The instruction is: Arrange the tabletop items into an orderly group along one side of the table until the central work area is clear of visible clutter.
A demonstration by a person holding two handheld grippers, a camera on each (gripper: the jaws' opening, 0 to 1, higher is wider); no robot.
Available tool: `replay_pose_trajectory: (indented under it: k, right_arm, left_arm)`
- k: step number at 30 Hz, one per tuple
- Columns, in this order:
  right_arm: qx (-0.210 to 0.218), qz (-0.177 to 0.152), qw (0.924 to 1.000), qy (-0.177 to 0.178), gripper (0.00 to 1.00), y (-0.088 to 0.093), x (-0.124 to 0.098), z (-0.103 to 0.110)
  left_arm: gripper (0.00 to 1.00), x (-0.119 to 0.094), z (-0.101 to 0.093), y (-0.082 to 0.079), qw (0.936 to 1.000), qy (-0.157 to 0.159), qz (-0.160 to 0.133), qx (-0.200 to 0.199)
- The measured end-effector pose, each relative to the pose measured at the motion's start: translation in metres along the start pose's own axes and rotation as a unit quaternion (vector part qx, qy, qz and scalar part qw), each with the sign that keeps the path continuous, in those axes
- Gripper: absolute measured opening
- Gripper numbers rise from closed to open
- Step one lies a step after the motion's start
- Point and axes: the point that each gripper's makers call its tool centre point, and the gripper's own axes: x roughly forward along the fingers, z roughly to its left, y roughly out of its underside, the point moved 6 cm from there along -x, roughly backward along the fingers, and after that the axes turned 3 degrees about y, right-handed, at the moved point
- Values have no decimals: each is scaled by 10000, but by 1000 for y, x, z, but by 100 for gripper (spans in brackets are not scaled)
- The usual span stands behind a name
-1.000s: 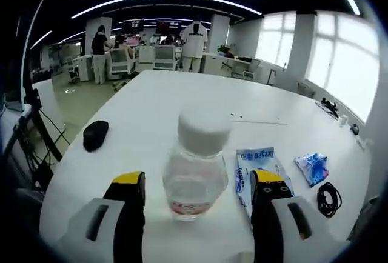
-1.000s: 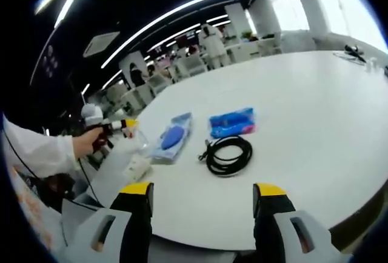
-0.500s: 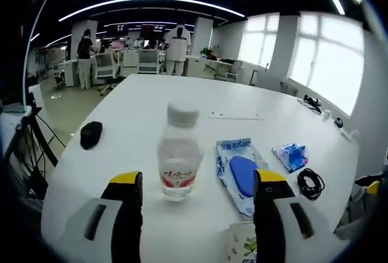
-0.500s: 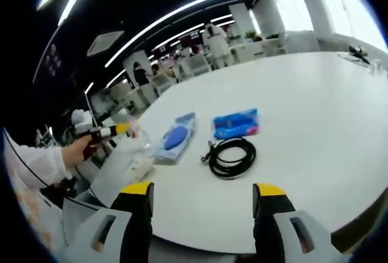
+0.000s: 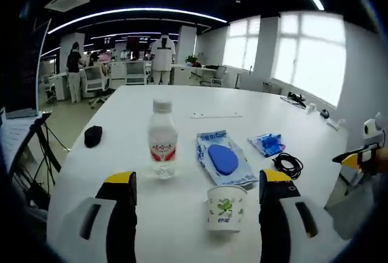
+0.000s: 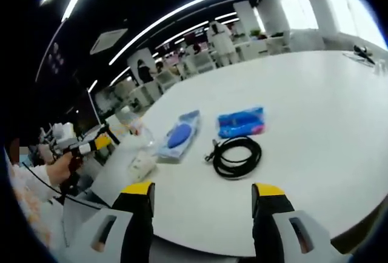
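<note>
A clear water bottle [image 5: 162, 139] with a white cap and red label stands upright on the white table [image 5: 182, 93]. Beside it lie a white-and-blue packet [image 5: 221, 159], a small blue packet [image 5: 267, 144] and a black cable coil [image 5: 289, 166]. A paper cup [image 5: 225, 207] with a green print stands nearest me. My left gripper [image 5: 197, 181] is open, back from the items, holding nothing. My right gripper [image 6: 202, 191] is open over the table edge, with the cable coil [image 6: 236, 157] and blue packet [image 6: 241, 122] just ahead. The white-and-blue packet [image 6: 179, 134], cup [image 6: 140, 165] and bottle [image 6: 133, 126] sit further left.
A black mouse-like object [image 5: 93, 136] lies near the table's left edge. The left gripper [image 6: 91, 145], held in a hand, shows at the left of the right gripper view; the right gripper [image 5: 356, 156] shows at the right edge of the left one. People and desks stand beyond the table.
My left gripper has drawn back from the bottle, which had stood between its open jaws; the cup and all the items now show. The right gripper has barely moved.
</note>
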Motion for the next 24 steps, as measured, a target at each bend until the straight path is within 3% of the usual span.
replay_pose_trajectory:
  k: [5, 8, 10, 14, 24]
  right_arm:
    - [-7, 52, 10000, -43, 65, 2, 2, 3]
    - [-8, 78, 9999, -70, 65, 3, 4, 4]
    - [-5, 83, 9999, -84, 65, 3, 5, 3]
    - [-40, 64, 9999, -127, 65, 2, 6, 4]
    - [-109, 153, 9995, -247, 65, 3, 12, 11]
  left_arm:
    - [87, -23, -22, 14, 9999, 109, -76, 67]
    - [84, -34, -35, 17, 9985, 92, -519, 175]
    - [88, -38, -39, 23, 9986, 44, -520, 97]
    - [87, -44, -37, 30, 9994, -104, -305, 124]
    - [85, -58, -29, 17, 9981, -261, -442, 336]
